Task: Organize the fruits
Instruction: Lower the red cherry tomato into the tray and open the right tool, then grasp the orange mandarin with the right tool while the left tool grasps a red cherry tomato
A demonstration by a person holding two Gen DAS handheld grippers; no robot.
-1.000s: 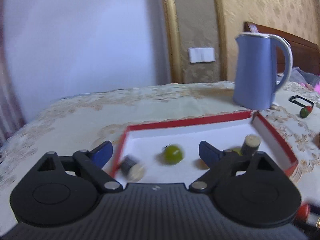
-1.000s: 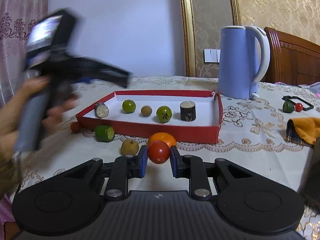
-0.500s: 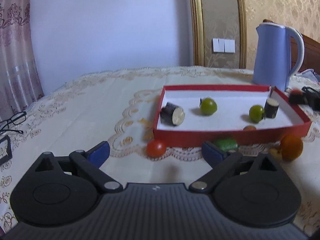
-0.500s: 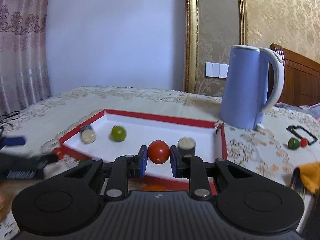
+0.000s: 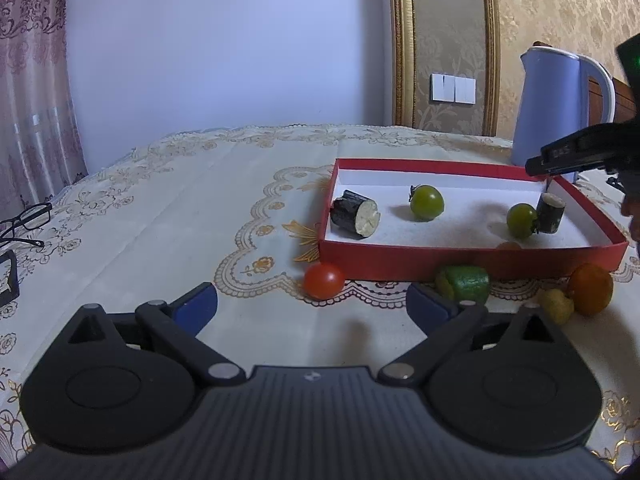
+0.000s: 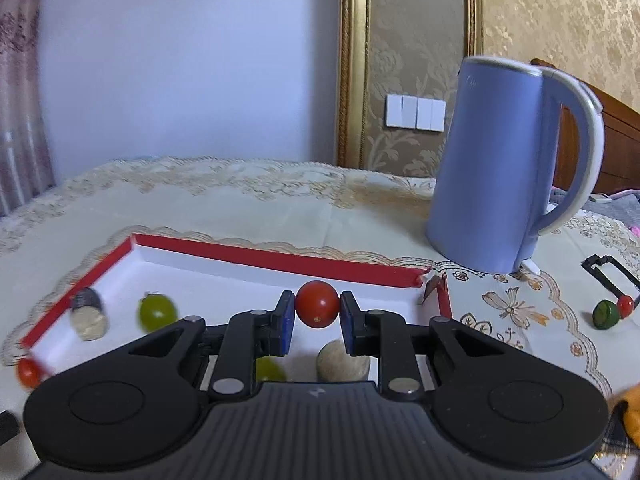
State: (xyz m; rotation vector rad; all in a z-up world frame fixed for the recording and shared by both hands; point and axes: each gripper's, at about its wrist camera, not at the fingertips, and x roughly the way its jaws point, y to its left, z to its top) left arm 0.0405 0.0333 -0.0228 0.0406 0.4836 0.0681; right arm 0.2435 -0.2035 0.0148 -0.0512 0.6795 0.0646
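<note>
My right gripper (image 6: 317,312) is shut on a red tomato (image 6: 317,303) and holds it above the red box (image 6: 256,258). The box (image 5: 440,258) holds two green tomatoes (image 5: 427,202) (image 5: 521,220) and two dark cut pieces (image 5: 355,219) (image 5: 551,213). My left gripper (image 5: 312,304) is open and empty, low over the tablecloth, just short of a second red tomato (image 5: 323,280) lying by the box's front left corner. A green cut piece (image 5: 464,283), a small yellow fruit (image 5: 556,306) and an orange (image 5: 591,289) lie in front of the box.
A blue kettle (image 6: 504,168) stands behind the box's right end. A small green fruit (image 6: 604,314) and a small red one (image 6: 625,304) lie far right beside a black clip (image 6: 608,270). Glasses (image 5: 24,222) lie at the table's left edge.
My right gripper has carried the red tomato forward from in front of the box to above its inside. My left gripper has pulled back out of the box to the table in front.
</note>
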